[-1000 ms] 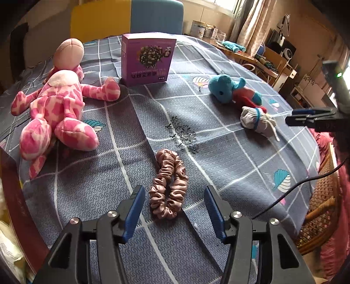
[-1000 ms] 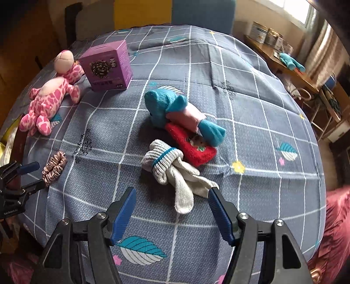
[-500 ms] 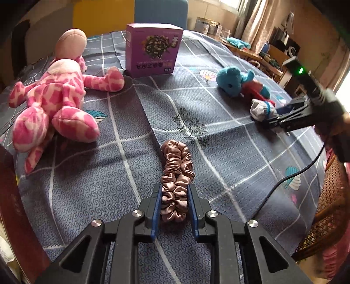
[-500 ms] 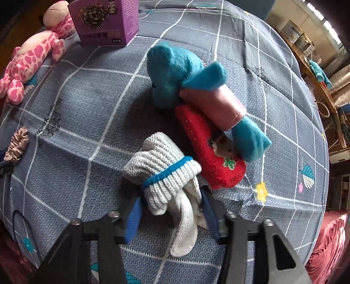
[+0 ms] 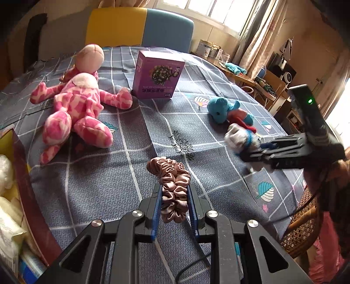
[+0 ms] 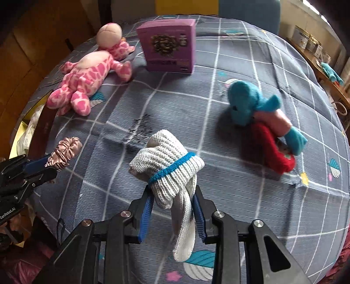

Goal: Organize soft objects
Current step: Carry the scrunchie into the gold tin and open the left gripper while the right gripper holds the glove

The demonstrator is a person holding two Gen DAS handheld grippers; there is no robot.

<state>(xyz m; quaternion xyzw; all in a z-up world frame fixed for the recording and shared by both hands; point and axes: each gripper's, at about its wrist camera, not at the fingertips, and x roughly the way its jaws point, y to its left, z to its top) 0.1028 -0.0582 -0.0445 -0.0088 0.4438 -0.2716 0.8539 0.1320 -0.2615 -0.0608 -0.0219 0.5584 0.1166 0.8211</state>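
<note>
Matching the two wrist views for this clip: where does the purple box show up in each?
Left wrist: the purple box stands upper centre, just right of the pink plush.
Right wrist: the purple box stands top centre, again right of the pink plush.
Shared landmark: the blue plush, right of the box and nearer the camera in both.

Daylight pours from windows (image 5: 221,13) far beyond the left claw (image 5: 174,209), glaring there; frame edges bend and darken; the other claw (image 5: 260,150) smears with motion blur.
</note>
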